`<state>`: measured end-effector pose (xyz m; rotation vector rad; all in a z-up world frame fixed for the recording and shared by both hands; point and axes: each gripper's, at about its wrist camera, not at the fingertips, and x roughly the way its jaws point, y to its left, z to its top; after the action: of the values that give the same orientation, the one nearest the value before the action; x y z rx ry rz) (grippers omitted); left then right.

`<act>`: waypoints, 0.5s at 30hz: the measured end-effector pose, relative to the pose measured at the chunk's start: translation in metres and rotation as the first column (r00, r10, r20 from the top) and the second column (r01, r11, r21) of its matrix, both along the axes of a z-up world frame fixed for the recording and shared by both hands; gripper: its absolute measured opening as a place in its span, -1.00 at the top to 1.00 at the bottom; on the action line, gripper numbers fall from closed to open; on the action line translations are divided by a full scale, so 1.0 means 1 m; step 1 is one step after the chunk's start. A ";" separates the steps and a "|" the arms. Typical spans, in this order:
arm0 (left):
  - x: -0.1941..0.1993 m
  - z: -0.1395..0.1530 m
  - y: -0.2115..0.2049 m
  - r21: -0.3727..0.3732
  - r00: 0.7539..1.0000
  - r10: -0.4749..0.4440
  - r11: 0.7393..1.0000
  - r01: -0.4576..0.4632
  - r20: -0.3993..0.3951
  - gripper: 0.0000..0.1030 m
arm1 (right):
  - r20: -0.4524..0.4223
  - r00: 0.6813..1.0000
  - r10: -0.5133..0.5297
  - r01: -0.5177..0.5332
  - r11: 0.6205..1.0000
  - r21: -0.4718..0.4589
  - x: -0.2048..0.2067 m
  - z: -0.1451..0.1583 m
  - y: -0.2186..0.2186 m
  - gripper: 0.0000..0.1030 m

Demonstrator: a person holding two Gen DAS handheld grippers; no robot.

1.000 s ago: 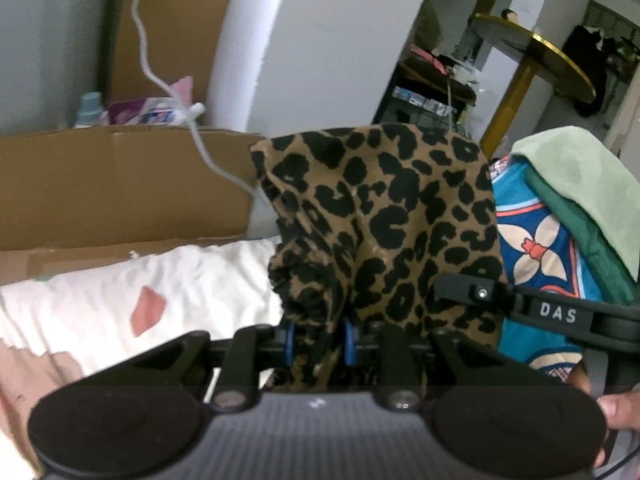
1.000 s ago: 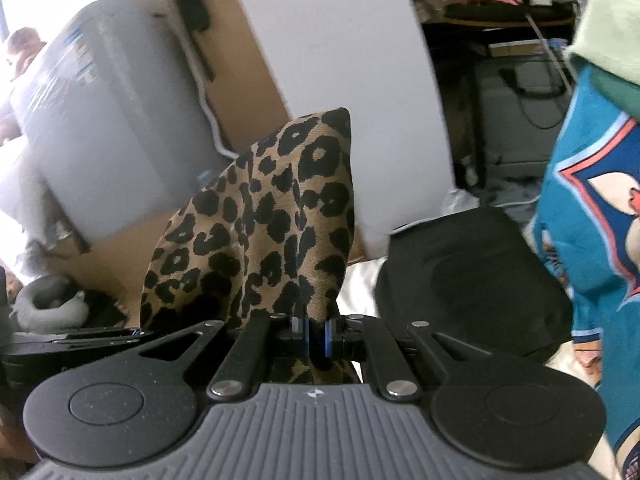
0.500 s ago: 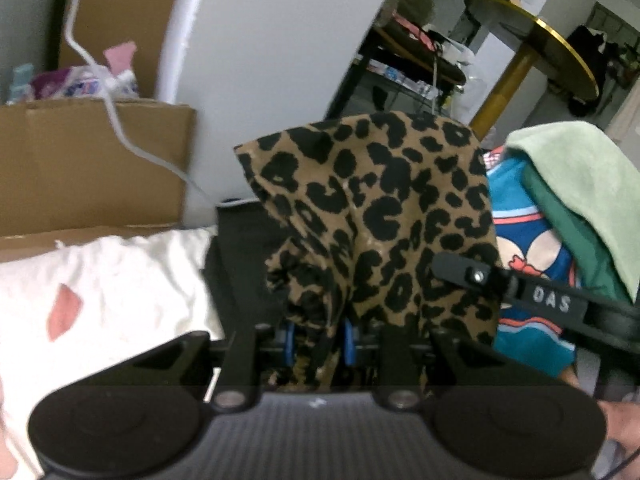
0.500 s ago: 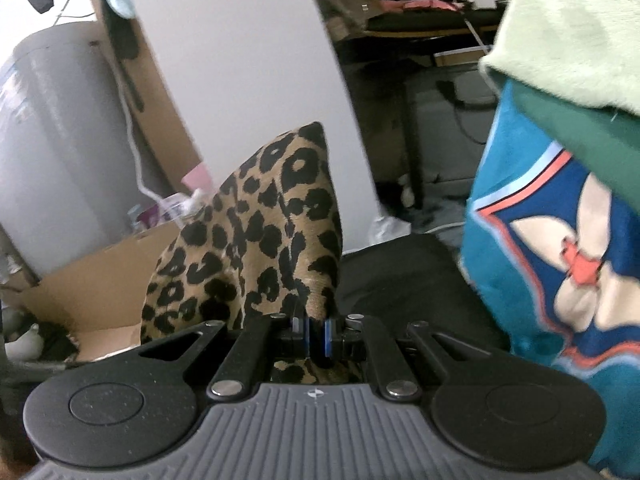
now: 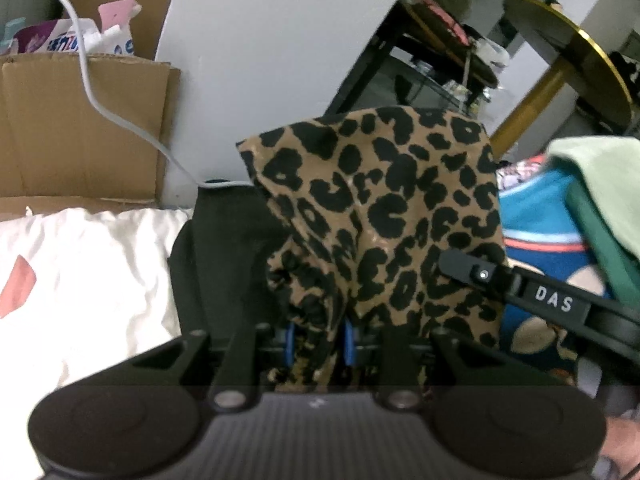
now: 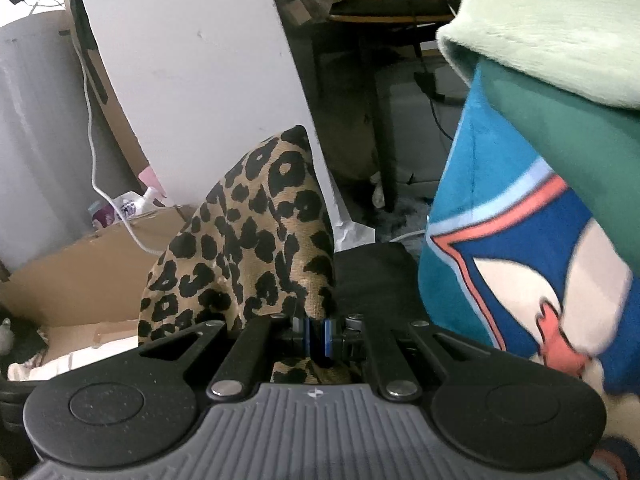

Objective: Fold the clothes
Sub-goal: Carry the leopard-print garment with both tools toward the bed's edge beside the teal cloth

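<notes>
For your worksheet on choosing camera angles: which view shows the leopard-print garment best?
The left wrist view. There the leopard-print garment spreads broad, and both the left gripper and the right gripper show gripping it. The right wrist view gives only a narrow, bunched peak above the right gripper.

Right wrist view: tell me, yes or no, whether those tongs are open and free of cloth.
No: the right tongs are shut on the leopard-print garment, which rises between their blue pads.
</notes>
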<state>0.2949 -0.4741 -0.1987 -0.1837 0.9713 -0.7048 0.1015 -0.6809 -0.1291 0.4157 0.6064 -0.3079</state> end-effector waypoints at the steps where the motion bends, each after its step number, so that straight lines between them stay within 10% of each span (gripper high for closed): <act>1: 0.003 -0.001 -0.002 0.000 1.000 0.011 1.000 -0.011 -0.005 0.54 | -0.001 1.000 0.005 -0.005 1.000 -0.003 0.004 0.000 -0.002 0.90; 15: 0.076 -0.024 -0.016 0.027 0.992 0.052 0.998 -0.049 -0.116 0.54 | -0.043 0.997 0.060 -0.060 0.998 0.003 0.083 -0.028 -0.024 0.90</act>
<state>0.3709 -0.4898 -0.2225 -0.2295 1.0831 -0.6413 0.1846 -0.7049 -0.1568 0.3921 0.6605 -0.2593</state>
